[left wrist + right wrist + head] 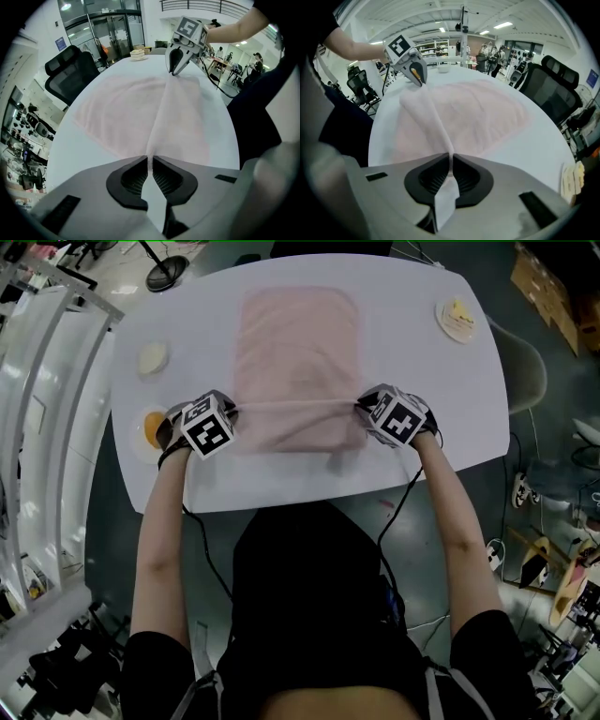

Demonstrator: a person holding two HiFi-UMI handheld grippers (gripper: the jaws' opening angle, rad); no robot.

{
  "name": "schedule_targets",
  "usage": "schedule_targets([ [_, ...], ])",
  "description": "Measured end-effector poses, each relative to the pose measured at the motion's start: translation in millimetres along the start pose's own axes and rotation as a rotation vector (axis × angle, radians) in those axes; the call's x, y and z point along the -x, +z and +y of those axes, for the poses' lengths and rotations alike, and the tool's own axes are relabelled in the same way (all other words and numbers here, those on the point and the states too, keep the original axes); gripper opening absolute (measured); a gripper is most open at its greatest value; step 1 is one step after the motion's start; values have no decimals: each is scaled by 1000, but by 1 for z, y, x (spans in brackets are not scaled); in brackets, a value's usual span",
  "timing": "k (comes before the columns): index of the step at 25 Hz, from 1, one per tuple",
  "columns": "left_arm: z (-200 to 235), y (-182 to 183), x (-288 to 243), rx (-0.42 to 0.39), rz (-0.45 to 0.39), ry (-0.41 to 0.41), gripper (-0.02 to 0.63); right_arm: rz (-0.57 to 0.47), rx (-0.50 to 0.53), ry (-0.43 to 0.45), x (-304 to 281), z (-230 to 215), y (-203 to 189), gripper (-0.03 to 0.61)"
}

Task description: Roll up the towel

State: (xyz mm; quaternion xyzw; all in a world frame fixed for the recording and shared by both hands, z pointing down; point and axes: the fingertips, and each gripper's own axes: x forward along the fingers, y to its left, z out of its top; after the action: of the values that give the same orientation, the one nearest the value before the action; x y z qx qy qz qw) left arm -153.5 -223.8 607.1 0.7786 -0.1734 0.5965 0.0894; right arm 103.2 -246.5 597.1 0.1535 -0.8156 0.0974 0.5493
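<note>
A pale pink towel (298,352) lies flat on the white table (422,381), its near edge lifted and folded back over itself. My left gripper (234,412) is shut on the towel's near left corner, and my right gripper (359,407) is shut on the near right corner. The edge between them is pulled into a taut ridge (295,405). In the left gripper view the towel (140,112) runs from the jaws to the right gripper (174,71). In the right gripper view the towel (464,112) stretches to the left gripper (421,83).
A small plate with food (457,319) sits at the table's far right. Left of the towel are a pale round item (153,358) and an orange one on a plate (152,428). Office chairs (70,75) stand beside the table.
</note>
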Motion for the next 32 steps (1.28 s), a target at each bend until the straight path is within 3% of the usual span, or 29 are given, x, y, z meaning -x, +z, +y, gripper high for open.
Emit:
schedule_targets([
  [7, 10, 3, -7, -36, -28, 19, 35, 6, -25, -12, -5, -8, -3, 59],
  [9, 15, 2, -4, -8, -67, 22, 37, -9, -50, -18, -5, -11, -4, 64],
  [11, 20, 2, 4, 39, -114, 26, 40, -31, -83, -27, -1, -16, -4, 118],
  [17, 35, -7, 26, 120, -181, 67, 41, -120, -186, -56, 27, -30, -2, 118],
  [27, 5, -21, 67, 38, -207, 88, 51, -111, -48, -107, 65, 10, 2, 118],
  [32, -19, -19, 72, -20, -214, 90, 129, -111, -9, -113, 71, 40, 5, 118],
])
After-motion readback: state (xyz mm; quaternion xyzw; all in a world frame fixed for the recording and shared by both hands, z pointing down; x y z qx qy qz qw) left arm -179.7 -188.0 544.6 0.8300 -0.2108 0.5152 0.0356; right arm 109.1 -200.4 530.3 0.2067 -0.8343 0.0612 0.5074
